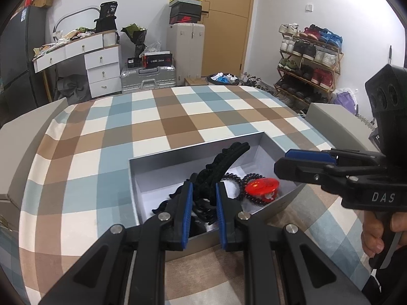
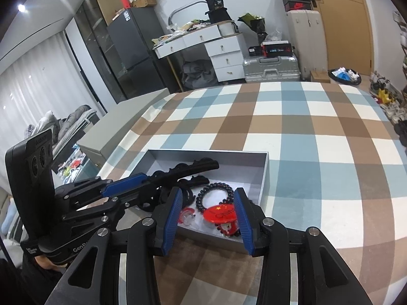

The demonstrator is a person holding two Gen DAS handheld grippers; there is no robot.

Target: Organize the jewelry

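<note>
An open grey box (image 1: pixel 193 147) (image 2: pixel 208 150) sits on the checked cloth. My left gripper (image 1: pixel 204 185) (image 2: pixel 146 178) is shut on a long black scalloped hair clip (image 1: pixel 223 162) (image 2: pixel 193 166), which juts forward over the box interior. Inside lie a dark bead bracelet (image 2: pixel 215 186) (image 1: pixel 231 178), a round red badge (image 1: pixel 262 186) (image 2: pixel 218 213), a small clear-and-red piece (image 2: pixel 187 216) and more black hair pieces. My right gripper (image 2: pixel 208 190) (image 1: pixel 281 161) hovers over the box's near right part, jaws apart either side of the badge and bracelet, touching neither.
The checked tablecloth (image 1: pixel 178 117) stretches beyond the box. A grey panel (image 2: pixel 127 117) (image 1: pixel 33 132) borders the table's left side and another (image 1: pixel 335 117) the right. A hand (image 1: pixel 374 233) holds the right gripper's handle. Drawers, suitcases and a shoe rack stand far behind.
</note>
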